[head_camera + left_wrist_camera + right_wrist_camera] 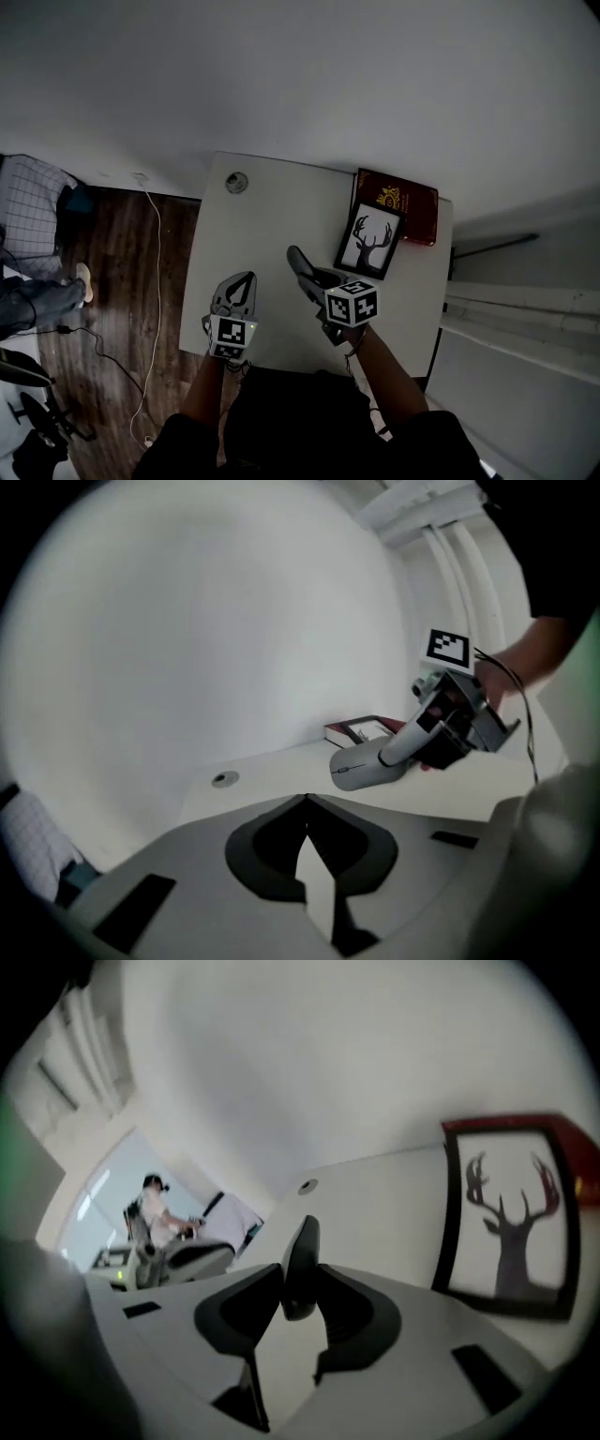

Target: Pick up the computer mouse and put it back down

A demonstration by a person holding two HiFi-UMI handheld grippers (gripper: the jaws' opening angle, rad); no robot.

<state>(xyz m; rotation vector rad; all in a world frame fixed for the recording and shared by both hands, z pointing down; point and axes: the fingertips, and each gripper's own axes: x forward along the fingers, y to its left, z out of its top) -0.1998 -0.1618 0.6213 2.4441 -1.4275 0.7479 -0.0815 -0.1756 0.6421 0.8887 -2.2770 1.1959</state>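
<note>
We're past the halfway mark here: the computer mouse (362, 770) is off the table (272, 206) and up in the right gripper (298, 1290), whose jaws are partly closed and pinching it by its sides, with the mouse turned on edge so that its own camera sees only a thin dark sliver. From the left gripper view it hangs over the white top, its nose poking out past the jaws, not far from the picture frame (369, 240) with the deer and the red book (412, 202) behind it. So the pick-up looks done to us, and the set-down is what remains: rolling the mouse level again, lowering it and letting go. The left gripper (306, 810) has its jaws pressed together on nothing, hovering beside the action over the near part of the table. Now, what we can't read: how high the mouse sits above the surface, since no view gives us a clean gap beneath it. In the head view it's a dark shape half masked by the gripper. Its underside is out of sight, the book is partly covered by the frame, and the table's near edge is hidden behind the person's body.
</note>
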